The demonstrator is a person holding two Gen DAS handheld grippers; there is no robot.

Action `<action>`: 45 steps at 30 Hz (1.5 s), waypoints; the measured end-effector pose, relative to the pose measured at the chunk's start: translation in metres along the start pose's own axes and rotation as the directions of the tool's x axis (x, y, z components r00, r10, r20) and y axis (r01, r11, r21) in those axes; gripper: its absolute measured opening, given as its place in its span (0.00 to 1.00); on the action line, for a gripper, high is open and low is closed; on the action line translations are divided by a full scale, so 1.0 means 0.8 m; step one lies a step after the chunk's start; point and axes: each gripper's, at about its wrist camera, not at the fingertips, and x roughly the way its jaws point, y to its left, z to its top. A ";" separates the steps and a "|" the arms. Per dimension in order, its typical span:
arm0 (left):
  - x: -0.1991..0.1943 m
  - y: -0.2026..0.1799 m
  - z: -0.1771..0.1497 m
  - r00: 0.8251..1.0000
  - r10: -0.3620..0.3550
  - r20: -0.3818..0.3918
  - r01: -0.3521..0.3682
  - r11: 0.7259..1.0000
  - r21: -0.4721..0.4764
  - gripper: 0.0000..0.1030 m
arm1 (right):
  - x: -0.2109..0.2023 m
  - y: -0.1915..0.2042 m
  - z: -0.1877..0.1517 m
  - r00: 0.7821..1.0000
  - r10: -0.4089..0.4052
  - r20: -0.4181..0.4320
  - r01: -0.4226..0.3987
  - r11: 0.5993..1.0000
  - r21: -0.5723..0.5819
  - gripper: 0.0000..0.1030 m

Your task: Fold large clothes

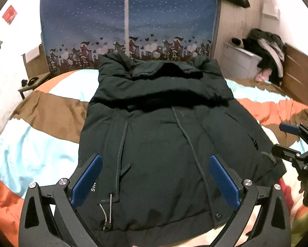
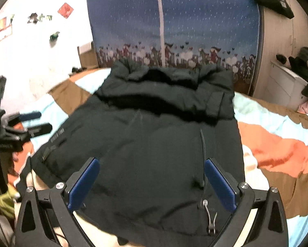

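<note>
A dark padded jacket [image 1: 154, 135] lies spread flat on a bed whose cover [image 1: 51, 113] runs in broad bands of pale blue, brown and orange. The left gripper [image 1: 156, 175] hovers over the jacket's hem with its blue-padded fingers [image 1: 86, 181] spread wide and nothing between them; a drawcord with a toggle [image 1: 108, 212] lies just inside the left finger. The right gripper [image 2: 152, 177] is likewise wide apart and empty above the hem, with a cord pull [image 2: 210, 216] near its right finger. Beyond both sets of fingertips, past the jacket's hood, stands a blue curtain [image 1: 129, 20] printed with a cartoon skyline. To the right of the fingers, a white drawer unit [image 1: 240, 59] carries a heap of dark clothes [image 1: 265, 51]; to the left, a white wall bears a red paper decoration [image 2: 65, 10].
</note>
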 end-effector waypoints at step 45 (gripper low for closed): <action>0.080 0.004 -0.187 0.962 0.211 -0.171 -0.098 0.858 0.504 0.98 | 0.081 0.031 -0.149 0.920 -0.352 -0.172 0.214 0.819 -0.532 1.00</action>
